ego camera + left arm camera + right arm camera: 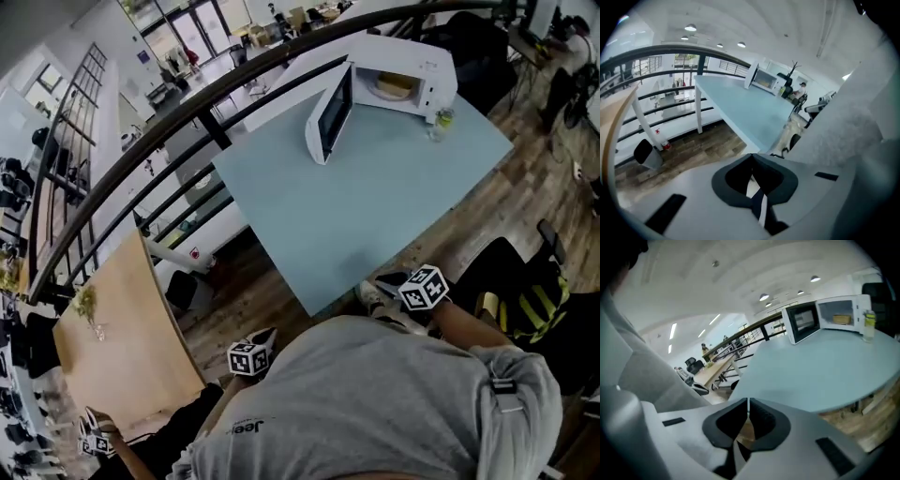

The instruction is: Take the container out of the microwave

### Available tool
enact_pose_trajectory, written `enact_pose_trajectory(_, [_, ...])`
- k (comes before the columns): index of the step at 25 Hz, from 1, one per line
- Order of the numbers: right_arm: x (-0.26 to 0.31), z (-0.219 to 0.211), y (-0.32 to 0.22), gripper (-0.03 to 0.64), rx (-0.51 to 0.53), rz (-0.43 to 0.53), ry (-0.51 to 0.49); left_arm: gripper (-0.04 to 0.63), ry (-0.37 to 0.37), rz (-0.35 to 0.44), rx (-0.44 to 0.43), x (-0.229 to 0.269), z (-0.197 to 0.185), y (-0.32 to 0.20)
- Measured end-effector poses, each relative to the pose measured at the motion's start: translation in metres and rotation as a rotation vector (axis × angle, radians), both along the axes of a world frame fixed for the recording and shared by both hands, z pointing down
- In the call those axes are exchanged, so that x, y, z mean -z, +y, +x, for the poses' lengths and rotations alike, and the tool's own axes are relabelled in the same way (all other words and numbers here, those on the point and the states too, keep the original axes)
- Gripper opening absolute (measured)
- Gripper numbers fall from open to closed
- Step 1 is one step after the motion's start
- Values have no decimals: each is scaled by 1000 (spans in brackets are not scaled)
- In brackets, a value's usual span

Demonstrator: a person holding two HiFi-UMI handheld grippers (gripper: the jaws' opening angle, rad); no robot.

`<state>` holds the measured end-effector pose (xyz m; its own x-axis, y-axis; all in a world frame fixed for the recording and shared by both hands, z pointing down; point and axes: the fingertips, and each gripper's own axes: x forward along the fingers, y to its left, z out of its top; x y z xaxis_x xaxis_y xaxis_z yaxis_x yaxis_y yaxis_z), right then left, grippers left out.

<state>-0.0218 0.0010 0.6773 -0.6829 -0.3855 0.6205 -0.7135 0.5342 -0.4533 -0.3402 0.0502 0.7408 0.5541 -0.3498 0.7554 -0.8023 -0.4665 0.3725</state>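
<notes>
Head view: pale blue table [375, 206] fills centre frame. White microwave [433, 67] sits at the table's far corner, about 1 o'clock from the table's middle. Its door [330, 117] is swung wide open and stands at 8 o'clock of the cavity. The container [394, 86], yellowish and low, sits inside the cavity on the oven floor, untouched. Small clear bottle [441, 122] stands on the table just beside the microwave, at its 5 o'clock. Both grippers are held close to the person's grey shirt [375, 403], well apart from the microwave. Left gripper [751, 157]: jaws pressed together, nothing between them; in the head view its marker cube is off the table's near edge, at 7 o'clock from the table's middle. Right gripper [747, 401]: jaws drawn together with only a hairline slit at the tips, nothing held; its marker cube is at the table's near corner, 6 o'clock. Right gripper view looks across the tabletop, with microwave, container and bottle at 2 o'clock. Dark curved railing [187, 108] runs past the table's far side. Wooden table [122, 328] lies at 8 o'clock. Floor is wood plank [525, 178].
</notes>
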Motion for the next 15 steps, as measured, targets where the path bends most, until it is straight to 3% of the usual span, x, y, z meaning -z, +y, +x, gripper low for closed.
enact_pose_trajectory(5, [66,13,62,20,-201,64,-169,18,251,195,-177,85,78,-7])
enact_pose_trajectory(10, [128,60,107,18,-294,188,-276,18,348,444,-360,184,169,18])
enact_pose_trajectory(15, [179,123,169,18,-264,363,-269,18,387,499,-395,210,251,68])
